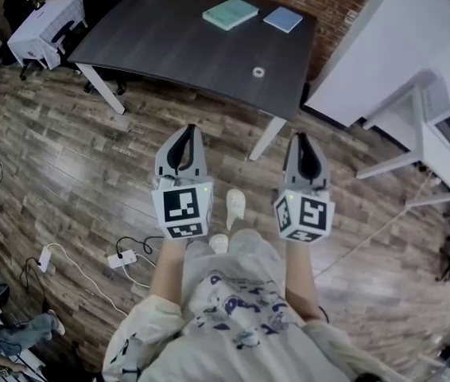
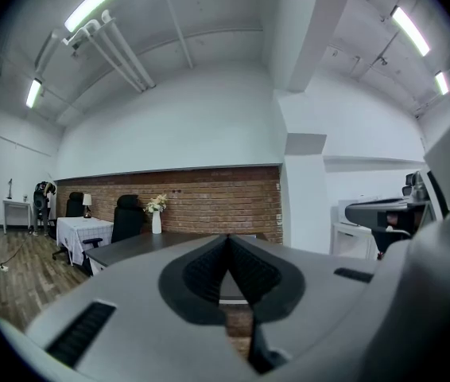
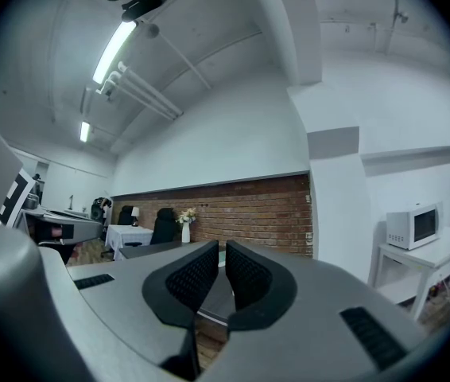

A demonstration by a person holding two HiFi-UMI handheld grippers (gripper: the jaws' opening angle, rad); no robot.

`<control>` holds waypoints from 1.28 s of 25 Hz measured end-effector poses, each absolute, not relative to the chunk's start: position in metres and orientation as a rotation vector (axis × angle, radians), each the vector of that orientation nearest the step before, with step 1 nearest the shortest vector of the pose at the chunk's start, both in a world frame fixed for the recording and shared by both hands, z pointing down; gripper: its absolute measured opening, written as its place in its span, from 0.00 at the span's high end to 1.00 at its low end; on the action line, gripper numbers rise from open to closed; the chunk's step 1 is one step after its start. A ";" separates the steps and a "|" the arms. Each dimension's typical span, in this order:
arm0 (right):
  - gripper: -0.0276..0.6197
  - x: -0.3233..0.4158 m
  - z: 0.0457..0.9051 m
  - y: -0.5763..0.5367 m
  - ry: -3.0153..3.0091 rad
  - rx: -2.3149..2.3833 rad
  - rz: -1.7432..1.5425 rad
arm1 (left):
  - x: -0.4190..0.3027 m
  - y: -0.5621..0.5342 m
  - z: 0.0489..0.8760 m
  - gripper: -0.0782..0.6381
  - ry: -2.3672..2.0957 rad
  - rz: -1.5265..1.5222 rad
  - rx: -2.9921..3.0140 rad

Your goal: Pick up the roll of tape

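The roll of tape (image 1: 258,72) is a small white ring lying flat near the right front edge of the dark table (image 1: 169,46). Both grippers hang over the wooden floor, short of the table and pointing level toward it. My left gripper (image 1: 187,128) is shut, its pads meeting at the tips (image 2: 226,241) with nothing between them. My right gripper (image 1: 300,137) is shut as well and empty, its pads nearly touching (image 3: 218,249). The tape lies ahead of and between the two grippers. Neither gripper view shows the tape.
A green book (image 1: 230,13) and a blue book (image 1: 282,19) lie at the table's far side, near a white vase (image 2: 156,223). White desks with a printer (image 1: 441,122) stand at the right. A cloth-covered table (image 1: 46,18) stands far left. Cables and a power strip (image 1: 122,257) lie on the floor.
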State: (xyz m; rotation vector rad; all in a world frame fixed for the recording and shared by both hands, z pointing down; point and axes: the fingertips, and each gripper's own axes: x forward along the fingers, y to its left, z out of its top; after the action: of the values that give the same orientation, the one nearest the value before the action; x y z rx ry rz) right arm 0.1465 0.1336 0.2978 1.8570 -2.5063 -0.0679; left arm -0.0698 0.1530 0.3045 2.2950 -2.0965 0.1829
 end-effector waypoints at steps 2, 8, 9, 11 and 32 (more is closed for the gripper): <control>0.93 0.145 0.301 0.123 -2.521 1.857 -0.045 | -0.071 0.143 0.307 0.89 -2.095 0.184 2.291; 0.82 0.130 0.309 0.073 -2.568 1.768 -0.019 | -0.079 0.099 0.312 0.89 -2.117 0.195 2.261; 0.81 0.127 0.311 0.063 -2.570 1.760 -0.014 | -0.080 0.090 0.314 0.89 -2.119 0.196 2.257; 0.79 0.123 0.317 0.042 -2.571 1.744 0.002 | -0.083 0.072 0.316 0.89 -2.124 0.198 2.246; 0.61 0.100 0.342 -0.154 -2.568 1.532 0.090 | -0.090 -0.110 0.330 0.89 -2.151 0.257 2.128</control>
State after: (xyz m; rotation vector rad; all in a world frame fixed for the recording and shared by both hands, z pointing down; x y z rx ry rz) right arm 0.0996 -0.1535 0.3417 1.5319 -2.5681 0.0903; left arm -0.0902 -0.1104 0.3298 2.1276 -2.1513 0.2567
